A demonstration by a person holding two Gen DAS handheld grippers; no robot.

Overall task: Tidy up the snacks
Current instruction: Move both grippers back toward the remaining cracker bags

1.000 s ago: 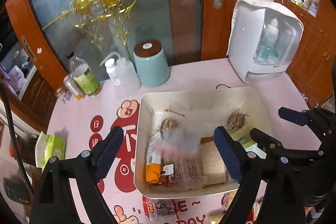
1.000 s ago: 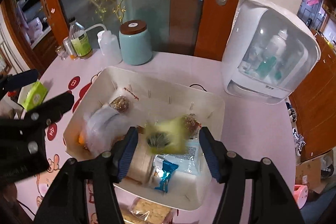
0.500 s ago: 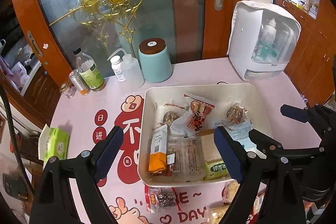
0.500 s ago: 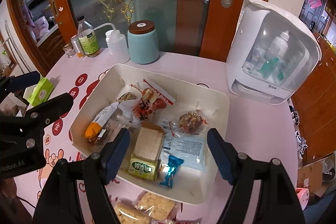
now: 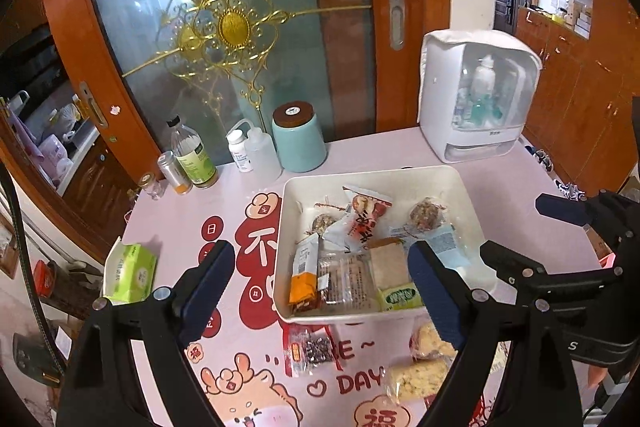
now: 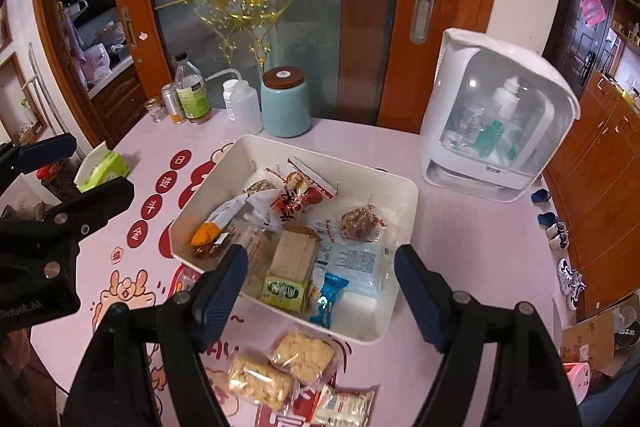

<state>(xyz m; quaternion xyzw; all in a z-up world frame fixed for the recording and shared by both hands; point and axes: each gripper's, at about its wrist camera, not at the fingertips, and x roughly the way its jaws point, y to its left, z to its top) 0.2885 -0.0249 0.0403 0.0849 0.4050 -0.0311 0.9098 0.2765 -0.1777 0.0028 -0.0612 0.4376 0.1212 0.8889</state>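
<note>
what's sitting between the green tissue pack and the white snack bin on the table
Nothing: between the tissue pack and bin is bare pink tablecloth with red prints, clearest in the left wrist view.

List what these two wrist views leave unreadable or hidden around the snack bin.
- White bin, right wrist view: the right claw covers parts of its near rim.
- Loose snacks, left wrist view: partly behind the left claw.
- Clear packet in the bin: print too small to read.
- White cabinet: its frosted window blurs the bottles inside.
- Table: near edge cut off by both frames.
</note>
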